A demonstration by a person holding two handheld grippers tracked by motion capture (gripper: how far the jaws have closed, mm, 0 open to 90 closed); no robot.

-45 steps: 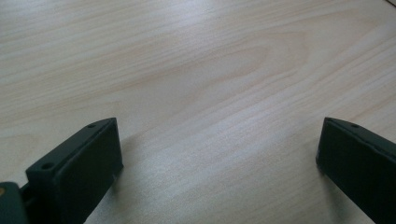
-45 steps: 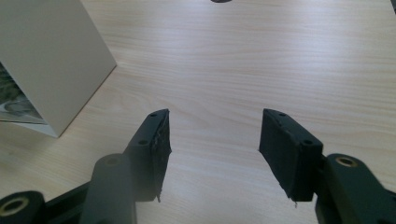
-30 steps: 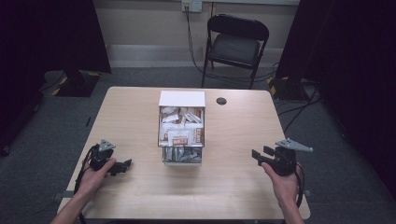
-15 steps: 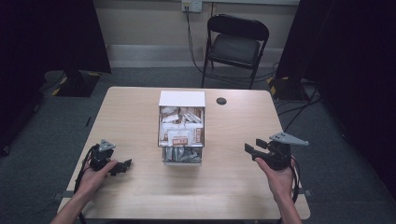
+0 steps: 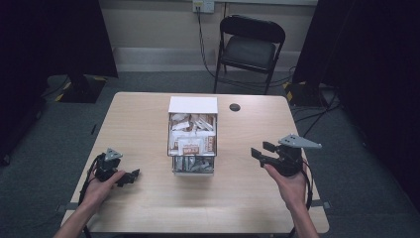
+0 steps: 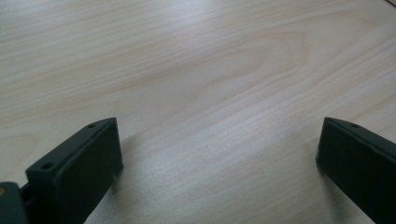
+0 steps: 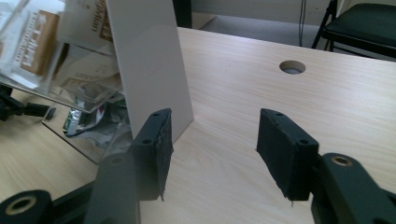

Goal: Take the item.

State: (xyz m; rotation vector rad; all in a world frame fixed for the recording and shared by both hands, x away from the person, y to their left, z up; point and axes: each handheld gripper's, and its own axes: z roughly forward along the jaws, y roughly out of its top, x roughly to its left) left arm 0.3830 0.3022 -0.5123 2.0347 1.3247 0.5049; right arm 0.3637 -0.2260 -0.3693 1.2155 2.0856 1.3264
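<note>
Packet box (image 5: 193, 136) sits mid-table, well apart from both empty, open grippers (image 5: 261, 151).

packet labels (image 5: 192, 145) too small, chair (image 7: 362, 23) cropped

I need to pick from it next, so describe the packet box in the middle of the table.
The box stands mid-table, with a white top and side panel and clear plastic fronts. It has two tiers: the upper holds white and brown packets, the lower silvery ones. It rests on the table; neither gripper touches it.
</note>
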